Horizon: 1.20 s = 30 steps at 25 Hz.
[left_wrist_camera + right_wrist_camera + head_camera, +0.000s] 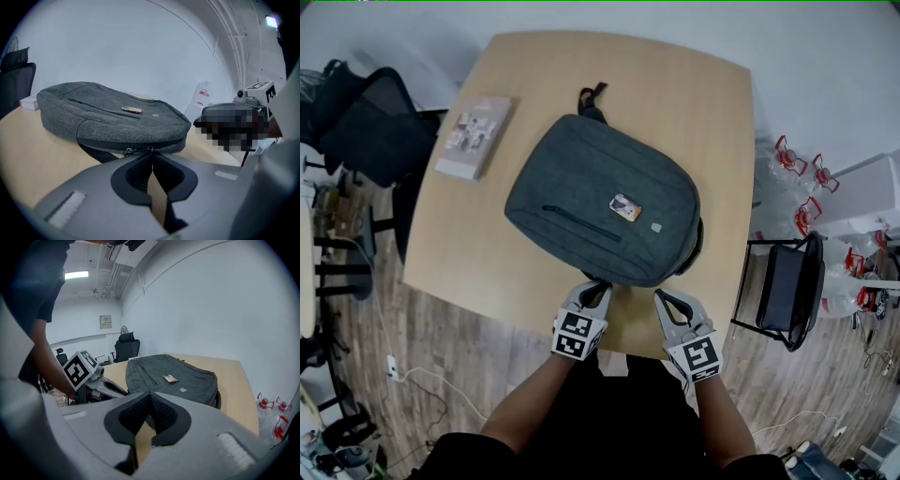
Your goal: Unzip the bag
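Now, in the head view, the bag (600, 211), a grey fabric backpack, is lying flat on the wooden table (703, 103), with its carry loop pointing to the far edge and its bottom end nearest the person. The left gripper (593, 292) and the right gripper (668, 302) are both hovering at that near end, the left one's tip right at the bag's edge and the right one's just beside it over bare wood. A flat box (474, 137) is sitting well apart on the table's left side. In the left gripper view, the claw is pressing its pads together, and the small metal zip pulls (129, 150) are sitting just past the tips on the dark zip line running round the bag's side. I cannot tell whether a pull tab is already caught between the pads, since the tips are covering that spot. In the right gripper view, that claw is likewise pressed together with nothing in it, pointing across the table toward the bag's flank. By its look the bag is soft and light, slumping rather than holding a shape, so it is likely going to slide or bunch when the zip is dragged. The pull is the place to pinch, though it is thin and probably slippery, while the other claw is better used pinning the fabric beside the zip line to keep it taut.
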Tool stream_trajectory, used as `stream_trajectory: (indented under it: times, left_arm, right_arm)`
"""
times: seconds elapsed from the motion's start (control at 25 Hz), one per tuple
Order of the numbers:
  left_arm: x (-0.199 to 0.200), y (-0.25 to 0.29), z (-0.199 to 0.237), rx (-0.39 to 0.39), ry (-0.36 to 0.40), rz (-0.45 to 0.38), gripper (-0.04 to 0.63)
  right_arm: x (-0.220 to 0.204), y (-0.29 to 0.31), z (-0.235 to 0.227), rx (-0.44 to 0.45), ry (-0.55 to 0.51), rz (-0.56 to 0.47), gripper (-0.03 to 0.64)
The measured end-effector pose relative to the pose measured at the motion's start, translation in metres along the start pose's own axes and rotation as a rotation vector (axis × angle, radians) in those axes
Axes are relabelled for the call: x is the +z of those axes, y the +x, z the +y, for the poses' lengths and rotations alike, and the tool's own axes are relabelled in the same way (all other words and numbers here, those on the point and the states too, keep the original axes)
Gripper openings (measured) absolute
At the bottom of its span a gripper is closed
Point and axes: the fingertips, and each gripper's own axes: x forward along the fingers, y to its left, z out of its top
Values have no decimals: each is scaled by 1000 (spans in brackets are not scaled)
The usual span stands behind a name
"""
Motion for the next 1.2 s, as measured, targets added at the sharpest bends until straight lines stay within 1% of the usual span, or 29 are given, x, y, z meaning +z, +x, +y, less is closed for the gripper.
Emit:
stream_trajectory:
  times: [0.08,0.16,0.24,0.28,0.36,0.4,0.44,0.48,0.6,0.72,0.84,0.92,1.08,1.2]
  left_arm:
    - [3,0,2,9,24,4,26]
    - [3,0,1,1,30,5,26]
    - [0,1,-1,-16,32,16,26]
    - [-2,1,-1,-21,37,22,26]
    - [-3,1,-1,-21,67,27,26]
    - [-1,1,-1,-21,82,26,26]
    - [0,0,0,-22,91,26,26]
    - [1,0,0,-23,98,27,26]
    - [1,-1,-2,-23,118,31,26]
    - [1,-2,-2,-23,147,38,26]
    - [0,-3,-3,-28,164,46,26]
    - [0,-3,-1,-27,177,53,26]
    - [-2,-6,1,-33,187,71,26]
    - [-4,-7,2,-35,183,82,26]
  right_arm:
    - [0,0,2,27,-57,12,3]
    - [-4,1,6,91,-139,50,5]
    - [-11,1,7,151,-241,107,5]
    - [-13,1,4,165,-297,133,6]
    - [-14,3,2,195,-391,178,8]
    - [-15,5,3,221,-433,202,64]
    - [-16,9,6,247,-477,228,166]
    - [-18,14,8,269,-524,250,186]
    - [-18,29,13,302,-645,290,184]
    - [-22,41,11,336,-734,359,112]
    - [-30,40,7,419,-773,454,106]
    - [-34,35,1,454,-785,501,106]
    - [-41,30,-13,463,-817,549,101]
    - [-42,30,-12,480,-841,548,72]
